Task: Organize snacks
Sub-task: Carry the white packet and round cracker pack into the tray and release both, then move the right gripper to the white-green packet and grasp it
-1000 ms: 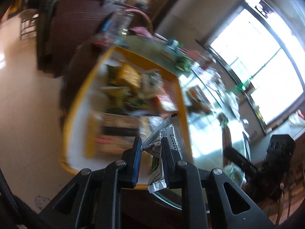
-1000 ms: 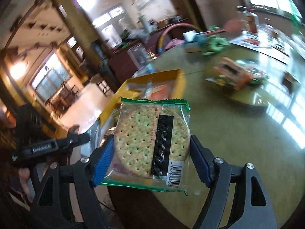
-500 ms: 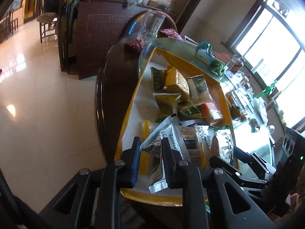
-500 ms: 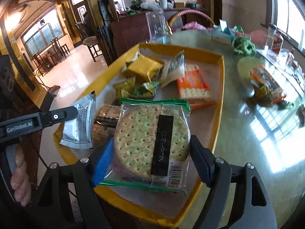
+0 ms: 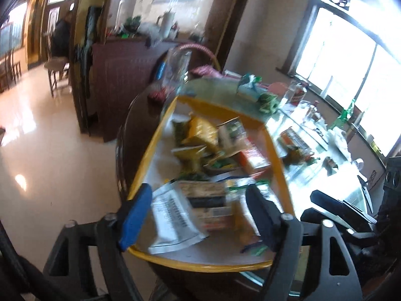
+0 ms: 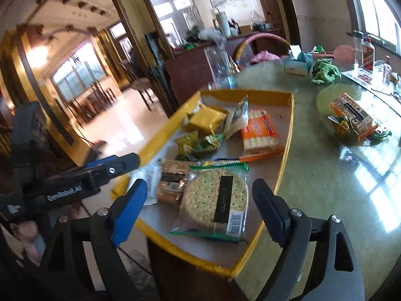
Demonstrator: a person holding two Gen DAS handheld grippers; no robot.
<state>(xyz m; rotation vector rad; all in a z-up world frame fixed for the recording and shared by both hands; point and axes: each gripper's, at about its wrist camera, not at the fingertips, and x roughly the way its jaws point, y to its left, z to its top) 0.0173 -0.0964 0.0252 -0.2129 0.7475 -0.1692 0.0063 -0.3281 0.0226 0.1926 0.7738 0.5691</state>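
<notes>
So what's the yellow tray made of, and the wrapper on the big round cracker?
The yellow tray looks like thin card or plastic with a matte finish: its upright rim is slim and looks a bit worn at the near corner, so I can't be sure. The round cracker's wrapper looks like clear shiny plastic film: the cracker shows through, and the edges are crimped green.

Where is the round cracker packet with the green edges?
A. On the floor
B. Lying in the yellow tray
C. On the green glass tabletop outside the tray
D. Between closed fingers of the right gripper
B: the round cracker packet lies flat inside the yellow tray, clear of the right gripper, whose jaws are opening.
</notes>
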